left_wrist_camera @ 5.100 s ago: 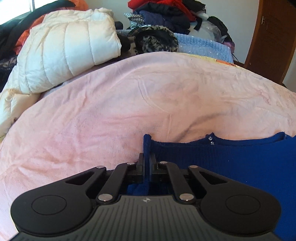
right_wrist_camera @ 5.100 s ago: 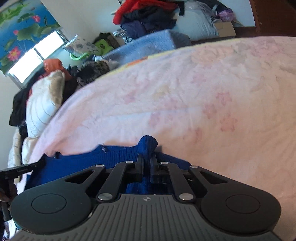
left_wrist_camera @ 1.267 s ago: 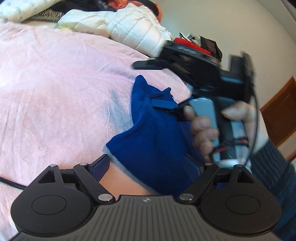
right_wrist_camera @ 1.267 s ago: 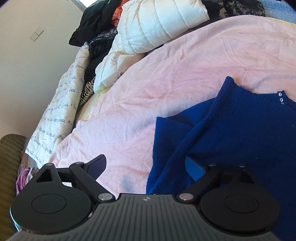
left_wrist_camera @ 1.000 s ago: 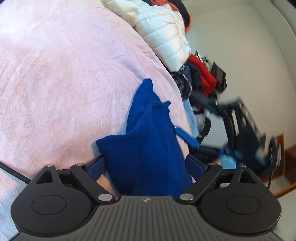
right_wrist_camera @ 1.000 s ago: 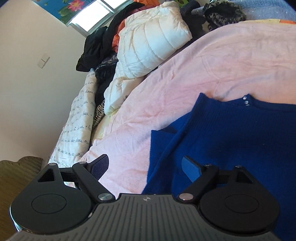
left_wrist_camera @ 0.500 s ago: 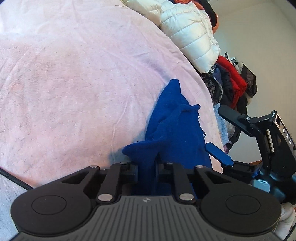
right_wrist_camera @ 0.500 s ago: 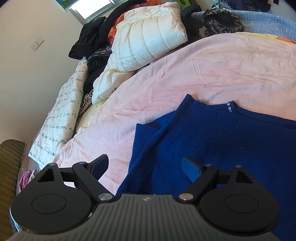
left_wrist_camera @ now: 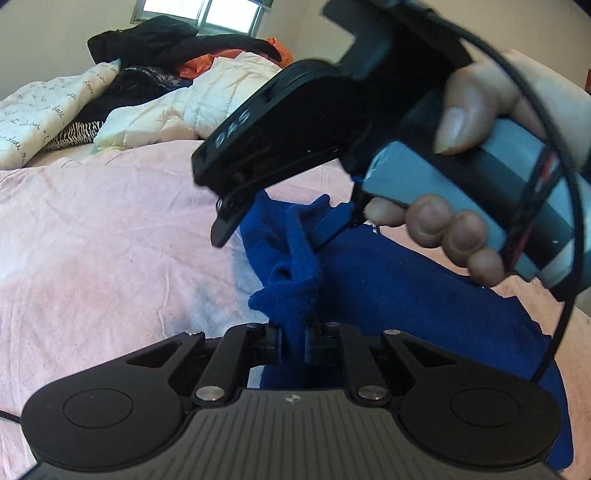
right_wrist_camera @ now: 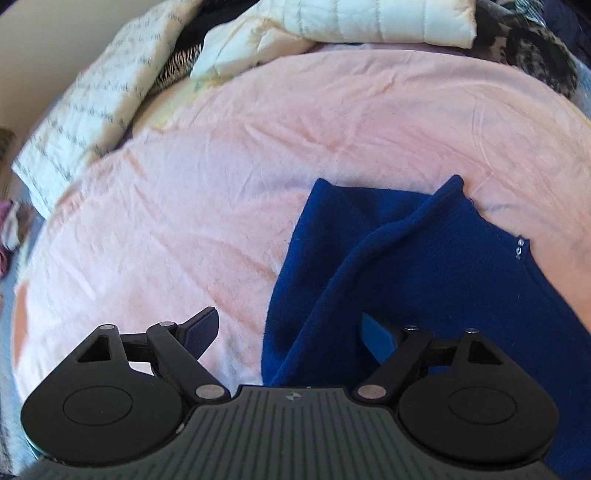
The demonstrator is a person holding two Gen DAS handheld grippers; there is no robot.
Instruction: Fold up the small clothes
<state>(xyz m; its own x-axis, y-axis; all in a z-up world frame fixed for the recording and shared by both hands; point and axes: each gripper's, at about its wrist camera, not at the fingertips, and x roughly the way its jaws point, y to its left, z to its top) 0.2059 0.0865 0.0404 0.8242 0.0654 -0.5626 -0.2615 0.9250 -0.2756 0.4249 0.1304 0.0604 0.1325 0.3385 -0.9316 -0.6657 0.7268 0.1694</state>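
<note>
1. The left gripper (left_wrist_camera: 293,345), whose jaws stood wide around the blue cloth a second ago, is now clamped on a bunched edge of the blue sweater (right_wrist_camera: 436,266); the fabric rises in a ridge straight out from between the jaws.

2. The right gripper (right_wrist_camera: 288,325) now hangs directly over the garment, and the hand (left_wrist_camera: 476,155) that carries it fills the upper right of the left wrist view. Its jaws are closing but not yet gripping: a fold of the sweater lies between them, one pad over blue knit, the other over the pink sheet (right_wrist_camera: 184,206).

3. My reading: with one side already pinched, the second pinch is about to be taken, so a fold can then be carried across. The fold itself is not yet made.

4. The sweater lies on the bed, on the pink sheet, partly rumpled, one flap already doubled over the body.

5. It is a deep blue, fine-ribbed knit, soft and limp, with small shiny beads (right_wrist_camera: 520,248) at one edge. The sheet is matte and creased. A puffy quilted white jacket (right_wrist_camera: 351,18) and dark clothes are piled beyond.
</note>
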